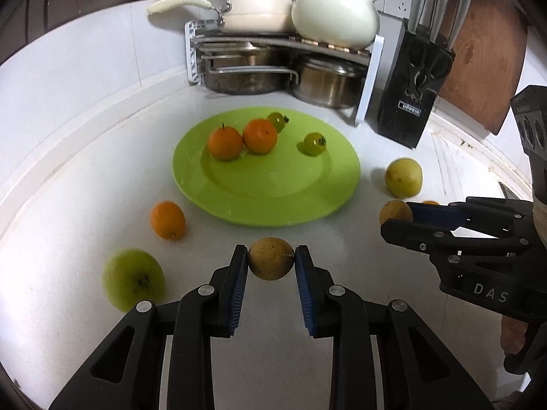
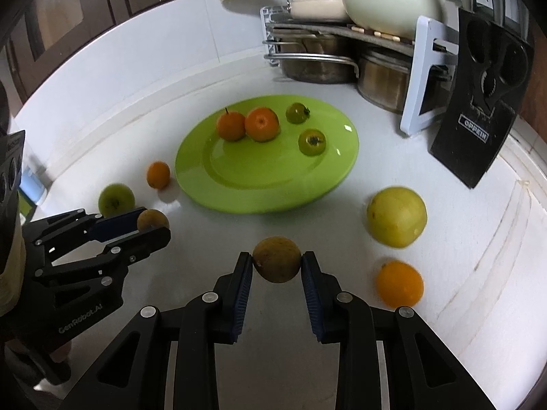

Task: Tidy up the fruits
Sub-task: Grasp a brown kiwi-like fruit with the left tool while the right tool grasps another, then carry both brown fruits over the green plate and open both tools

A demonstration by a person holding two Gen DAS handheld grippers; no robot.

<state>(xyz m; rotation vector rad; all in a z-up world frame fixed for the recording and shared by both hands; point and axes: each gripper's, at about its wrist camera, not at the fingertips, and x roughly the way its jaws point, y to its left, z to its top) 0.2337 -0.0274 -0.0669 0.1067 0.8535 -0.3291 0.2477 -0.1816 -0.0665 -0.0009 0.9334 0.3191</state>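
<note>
1. I have both tongs clamped: the left gripper (image 1: 271, 262) pinches a small brown fruit (image 1: 271, 258) between its blue pads, and the right gripper (image 2: 277, 263) pinches a second brown fruit (image 2: 277, 259) the same way. Each pair of jaws is closed down to the width of its fruit, no further.
2. I judge this as the pick-up step, with both fruits gripped near the counter (image 1: 85, 205) at the near edge of the scene, in front of the green plate (image 1: 266, 205).
3. The next move, as I see it, calls for carrying both fruits forward over the plate's rim and setting them in its bare near half without bumping what is already there.
4. The plate holds two oranges (image 1: 225, 143), touching each other at its far left, and two small green tomatoes (image 1: 314, 143) at its far right.
5. Loose on the counter: an orange (image 1: 167, 220) and a green apple (image 1: 134, 284) to the left, a large yellow fruit (image 2: 396, 216) and another orange (image 2: 399, 284) to the right.
</note>
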